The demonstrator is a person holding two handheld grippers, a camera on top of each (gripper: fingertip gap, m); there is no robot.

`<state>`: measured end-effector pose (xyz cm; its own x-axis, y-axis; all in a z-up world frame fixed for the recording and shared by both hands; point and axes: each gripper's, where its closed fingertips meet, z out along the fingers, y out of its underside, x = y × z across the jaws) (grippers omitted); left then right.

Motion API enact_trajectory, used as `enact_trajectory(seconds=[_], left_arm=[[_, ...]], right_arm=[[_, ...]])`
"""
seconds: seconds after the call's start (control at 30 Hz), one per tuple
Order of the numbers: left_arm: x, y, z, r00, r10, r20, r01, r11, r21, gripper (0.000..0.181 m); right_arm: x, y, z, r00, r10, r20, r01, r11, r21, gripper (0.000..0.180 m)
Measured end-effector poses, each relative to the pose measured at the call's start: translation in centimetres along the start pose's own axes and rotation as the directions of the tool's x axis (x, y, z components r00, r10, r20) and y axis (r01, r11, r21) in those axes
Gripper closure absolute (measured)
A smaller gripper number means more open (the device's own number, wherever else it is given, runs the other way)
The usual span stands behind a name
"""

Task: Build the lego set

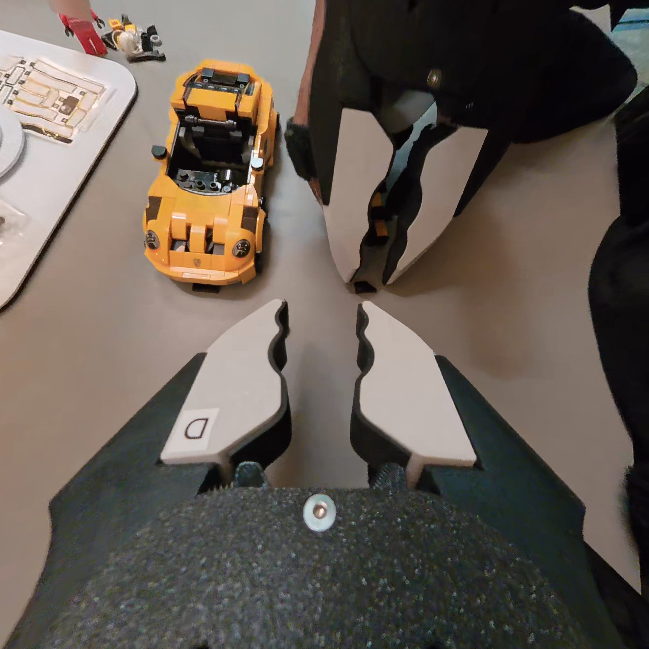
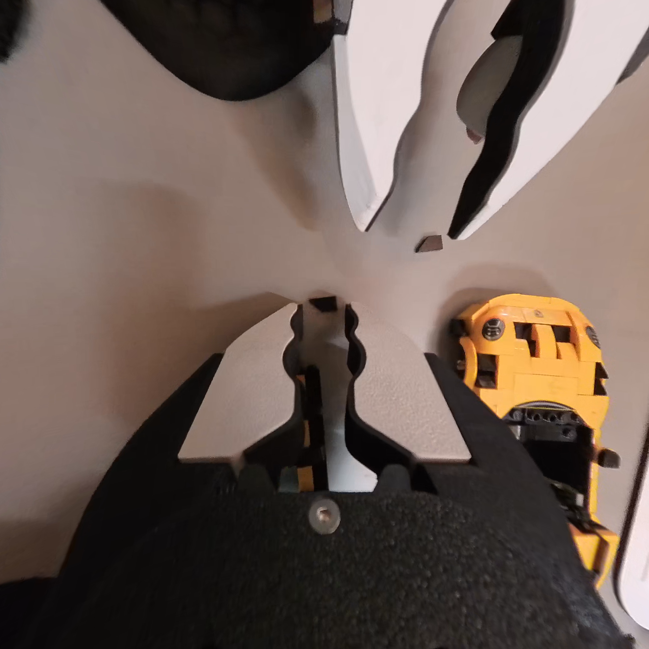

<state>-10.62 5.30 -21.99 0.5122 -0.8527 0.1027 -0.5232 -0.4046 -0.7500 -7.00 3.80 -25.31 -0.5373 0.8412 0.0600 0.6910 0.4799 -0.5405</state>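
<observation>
Left gripper (image 1: pixel 321 318) hovers over the bare grey-brown table (image 1: pixel 87 368), jaws spread, nothing between them. Right gripper (image 2: pixel 321 309) faces it tip to tip, jaws close together but with a gap at the tips; a thin black-and-orange lego assembly (image 2: pixel 310 418) sits deep between its fingers against the left one, whether it is actually clamped I can't tell. Same assembly shows in the left wrist view as orange and black bits (image 1: pixel 379 214) inside the jaws. Small black lego piece (image 2: pixel 323 305) lies on the table right at the right gripper's tips; a second small dark piece (image 2: pixel 429 243) lies just by the left gripper's tips. Orange lego car (image 1: pixel 207 175) stands on the table beside the right gripper, roof off, cockpit open, nose toward the left gripper. White tray (image 1: pixel 70 147) with a sticker sheet (image 1: pixel 49 98) is past the car. Loose lego parts (image 1: pixel 137 38) and a red minifigure (image 1: pixel 84 33) lie at the far edge.
</observation>
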Motion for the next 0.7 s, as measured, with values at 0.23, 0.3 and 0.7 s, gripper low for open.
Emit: enact_trajectory(seconds=[0.23, 0.3, 0.7], left_arm=[[0.4, 0.3, 0.5, 1.000, 0.008, -0.015, -0.009, 1.000, -0.017, 0.148], [0.4, 0.3, 0.6, 1.000, 0.007, -0.018, -0.007, 1.000, -0.017, 0.149], [3.3, -1.9, 5.0, 0.999, 0.035, -0.019, -0.036, 0.999, -0.019, 0.144]], right_arm=[[0.0, -0.1, 0.5, 1.000, 0.007, 0.014, -0.007, 0.999, -0.031, 0.166], [0.0, 0.1, -0.1, 1.000, 0.007, 0.002, -0.007, 1.000, -0.026, 0.166], [-1.6, 9.9, -8.0, 0.943, 0.271, -0.194, -0.279, 0.960, -0.015, 0.166]])
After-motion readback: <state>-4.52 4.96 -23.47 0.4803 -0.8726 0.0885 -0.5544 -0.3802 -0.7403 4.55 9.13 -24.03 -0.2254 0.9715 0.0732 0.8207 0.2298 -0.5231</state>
